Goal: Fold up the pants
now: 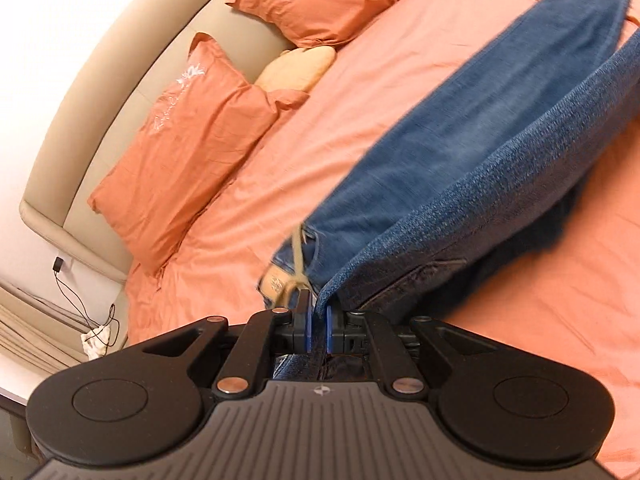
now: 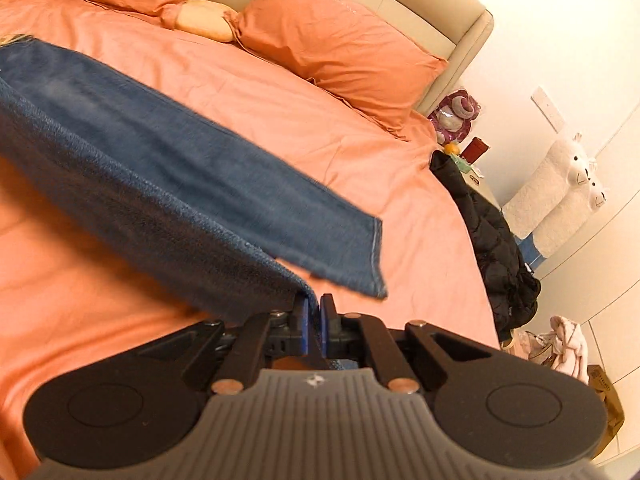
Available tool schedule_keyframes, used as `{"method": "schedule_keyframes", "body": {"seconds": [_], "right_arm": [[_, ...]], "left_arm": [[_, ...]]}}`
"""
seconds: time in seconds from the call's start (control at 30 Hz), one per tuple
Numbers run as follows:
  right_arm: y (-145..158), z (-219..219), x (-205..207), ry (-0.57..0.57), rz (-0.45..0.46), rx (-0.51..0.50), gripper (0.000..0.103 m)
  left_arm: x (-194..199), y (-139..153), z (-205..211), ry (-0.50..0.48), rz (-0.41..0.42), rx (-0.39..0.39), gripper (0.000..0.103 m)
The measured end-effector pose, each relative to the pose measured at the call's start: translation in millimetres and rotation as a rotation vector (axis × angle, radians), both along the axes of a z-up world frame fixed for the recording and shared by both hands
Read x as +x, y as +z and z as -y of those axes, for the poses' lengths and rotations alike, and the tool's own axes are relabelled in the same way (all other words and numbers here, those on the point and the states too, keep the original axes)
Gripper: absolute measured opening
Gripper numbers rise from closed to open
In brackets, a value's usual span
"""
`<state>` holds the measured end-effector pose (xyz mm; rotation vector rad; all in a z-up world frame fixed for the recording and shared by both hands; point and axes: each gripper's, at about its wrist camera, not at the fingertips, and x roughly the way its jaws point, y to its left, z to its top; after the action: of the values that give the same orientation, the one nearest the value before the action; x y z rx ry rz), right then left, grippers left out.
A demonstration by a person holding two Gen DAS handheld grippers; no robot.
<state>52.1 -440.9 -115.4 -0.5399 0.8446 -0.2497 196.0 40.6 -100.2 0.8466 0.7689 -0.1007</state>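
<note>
My left gripper (image 1: pixel 319 312) was pinched on the jeans (image 1: pixel 472 152) at the waist end, denim pressed between the blue pads, a tan tag and cord hanging just beside the near finger. My right gripper (image 2: pixel 313 312) was pinched on the jeans (image 2: pixel 132 160) too, gripping the folded edge close to the hem.

From the left gripper the jeans ran out toward 1 o'clock, long axis stretched away to the leg end at the upper right. From the right gripper they ran toward 10 o'clock, the hem (image 2: pixel 376 258) hanging free just past my fingers at 1 o'clock. The near edge was lifted; the far layer was blurred, so I could not tell whether it touched the bed.

Under them lay the bed (image 1: pixel 400 80) in a salmon sheet, wrinkled. Two orange pillows (image 1: pixel 176 148) leaned on the beige headboard (image 1: pixel 80 152) at 10 to 11 o'clock in the left view, a pale cushion (image 1: pixel 296 66) between them. In the right view a black jacket (image 2: pixel 496 248) draped the bed's edge at 2 o'clock, with white plush toys (image 2: pixel 560 184) against the wall beyond.
</note>
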Motion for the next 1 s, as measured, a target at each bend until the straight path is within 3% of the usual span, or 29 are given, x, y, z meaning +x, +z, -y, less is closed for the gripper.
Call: {"method": "schedule_keyframes", "body": {"seconds": [0.37, 0.5, 0.63, 0.83, 1.0], "right_arm": [[-15, 23, 148, -0.017, -0.066, -0.082, 0.000], [-36, 32, 208, -0.025, -0.112, -0.113, 0.000], [-67, 36, 258, -0.033, -0.175, -0.138, 0.000], [-107, 43, 303, -0.033, -0.256, -0.154, 0.000], [-112, 43, 313, -0.042, -0.262, -0.164, 0.000]], "left_arm": [[111, -18, 8, 0.068, -0.024, -0.013, 0.007], [154, -43, 8, 0.105, -0.073, -0.014, 0.007], [186, -69, 2, 0.152, -0.143, -0.065, 0.007], [212, -94, -11, 0.202, -0.221, -0.152, 0.007], [207, -83, -24, 0.207, -0.175, -0.223, 0.008]]}}
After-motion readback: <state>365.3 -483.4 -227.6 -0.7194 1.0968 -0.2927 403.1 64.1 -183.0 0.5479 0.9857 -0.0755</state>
